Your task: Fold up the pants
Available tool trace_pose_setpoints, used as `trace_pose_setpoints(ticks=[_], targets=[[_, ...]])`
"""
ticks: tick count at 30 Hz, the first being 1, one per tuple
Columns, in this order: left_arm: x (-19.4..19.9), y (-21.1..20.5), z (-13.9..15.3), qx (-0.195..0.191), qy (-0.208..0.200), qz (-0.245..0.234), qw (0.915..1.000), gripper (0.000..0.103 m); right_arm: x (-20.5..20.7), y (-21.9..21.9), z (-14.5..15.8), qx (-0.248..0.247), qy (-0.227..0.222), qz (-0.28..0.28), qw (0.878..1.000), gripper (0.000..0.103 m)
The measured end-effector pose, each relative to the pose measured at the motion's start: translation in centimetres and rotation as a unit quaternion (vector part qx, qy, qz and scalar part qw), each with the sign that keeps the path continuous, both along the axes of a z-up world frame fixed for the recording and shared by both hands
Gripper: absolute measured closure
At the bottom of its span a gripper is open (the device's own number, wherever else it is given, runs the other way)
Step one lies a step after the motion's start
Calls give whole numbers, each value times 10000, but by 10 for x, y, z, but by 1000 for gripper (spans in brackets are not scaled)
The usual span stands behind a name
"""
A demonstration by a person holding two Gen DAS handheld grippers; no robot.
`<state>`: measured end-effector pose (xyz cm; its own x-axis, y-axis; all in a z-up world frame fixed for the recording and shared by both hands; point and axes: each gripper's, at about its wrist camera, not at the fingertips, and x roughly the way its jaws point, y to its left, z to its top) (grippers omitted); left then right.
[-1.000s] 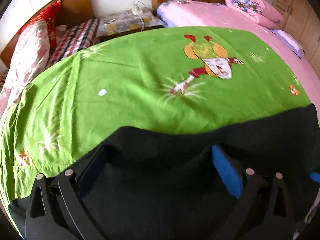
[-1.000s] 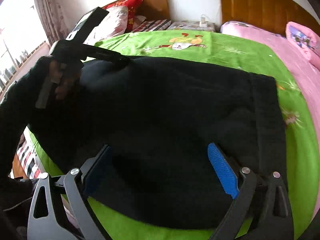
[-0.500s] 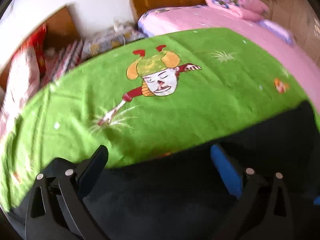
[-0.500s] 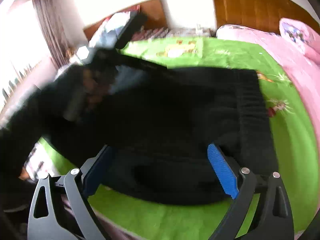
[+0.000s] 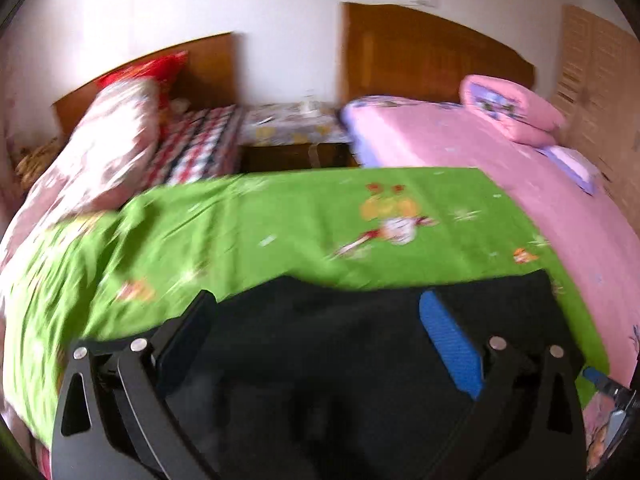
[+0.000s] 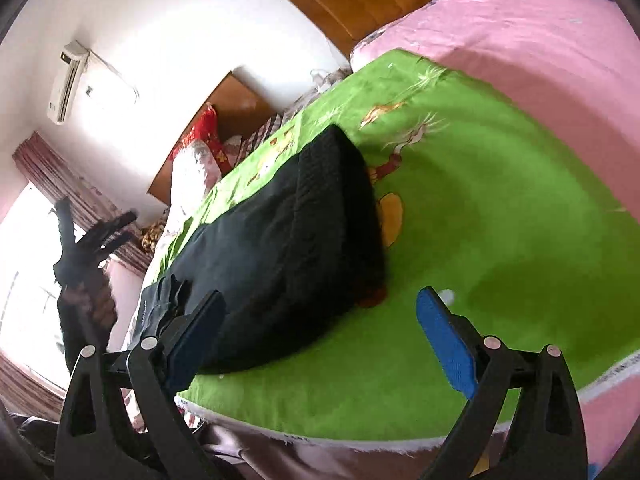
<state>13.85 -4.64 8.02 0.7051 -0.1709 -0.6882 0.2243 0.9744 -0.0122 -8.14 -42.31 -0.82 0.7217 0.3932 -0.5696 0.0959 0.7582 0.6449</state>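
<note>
— On the green sheet (image 6: 500,208), what lies where?

— From the right wrist view, the black pants (image 6: 288,248) lie folded in a thick pad at about 10 o'clock of centre, flat on the sheet. The left gripper (image 6: 92,236) is raised at 9 o'clock, off the bed, well apart from the pants.

— And the claws?

— The left one's fingers (image 5: 448,340) are spread wide over the pants (image 5: 340,360), holding nothing. The right gripper (image 6: 320,340) also gapes, empty, just beside the pants' near edge. A pink bed (image 5: 520,184) sits at 2 o'clock.
</note>
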Motion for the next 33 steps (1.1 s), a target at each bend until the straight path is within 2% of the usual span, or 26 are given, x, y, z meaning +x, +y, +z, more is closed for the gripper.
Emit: trace_pose_setpoints(ticks=[5,7,9,10,12,16,18,20,22,23,24,25,27,30,32,33], targets=[[-27,64,-52,236,447,510,9974,1,21,9,-13,-40,271,117,9996,6],[-36,84,-73,119,630,610,9961,1,32,13,-14,60,359,184,9992,5],[-35,101,-93,23,815,784,9936,1,36,16,-16,450,280,368,9979,4],[-35,111,-104,-292,871,772,9928,1,38,20,-16,548,239,462,9971,4],[-43,118,-110,-546,642,732,9938,1,41,24,-16,508,262,430,9974,4],[-44,115,-112,-434,568,715,9949,1,43,18,-18,826,13,-76,9966,4],[-44,116,-111,-469,554,691,9950,1,54,31,-18,634,131,131,9978,4],[-45,117,-112,-478,482,679,9954,1,72,60,-17,273,343,883,9951,4],[-47,116,-113,-482,417,689,9956,1,81,71,-17,225,327,963,9946,5],[-47,116,-113,-488,409,687,9956,1,85,69,-18,335,253,815,9958,12],[-47,116,-112,-500,408,682,9956,1,85,64,-20,481,163,647,9966,26],[-47,116,-112,-519,413,682,9955,1,84,59,-23,669,99,442,9967,34],[-47,116,-112,-507,411,688,9955,1,75,46,-33,1052,20,-36,9944,70],[-48,118,-110,-514,454,616,9957,1,67,38,-41,1515,-216,-454,9872,72],[-51,127,-104,-703,535,467,9950,2,67,46,-23,1394,-466,-583,9874,72],[-57,136,-96,-939,495,398,9935,2,69,54,-8,1199,-621,-583,9891,72]])
